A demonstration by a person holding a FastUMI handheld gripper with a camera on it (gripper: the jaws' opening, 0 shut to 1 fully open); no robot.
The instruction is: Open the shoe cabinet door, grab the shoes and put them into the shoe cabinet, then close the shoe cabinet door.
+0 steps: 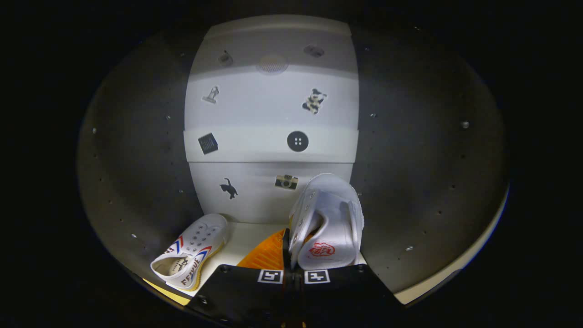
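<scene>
I am looking into the shoe cabinet (248,234), whose pale floor lies just ahead of the fingers. My gripper (291,259) is shut on the side wall of a white canvas shoe (330,218). That shoe stands tilted on its side, toe pointing toward the back wall and its opening, with a red mark on the insole, facing me. I cannot tell whether it touches the floor. A second white shoe (193,253) with red and blue stripes lies on the cabinet floor to the left of the fingers, toe toward the back.
The white back wall (268,114) carries several small stickers, and a white shelf edge (268,152) crosses it above the shoes. Dark side walls (136,159) close in left and right. A strip of floor separates the two shoes.
</scene>
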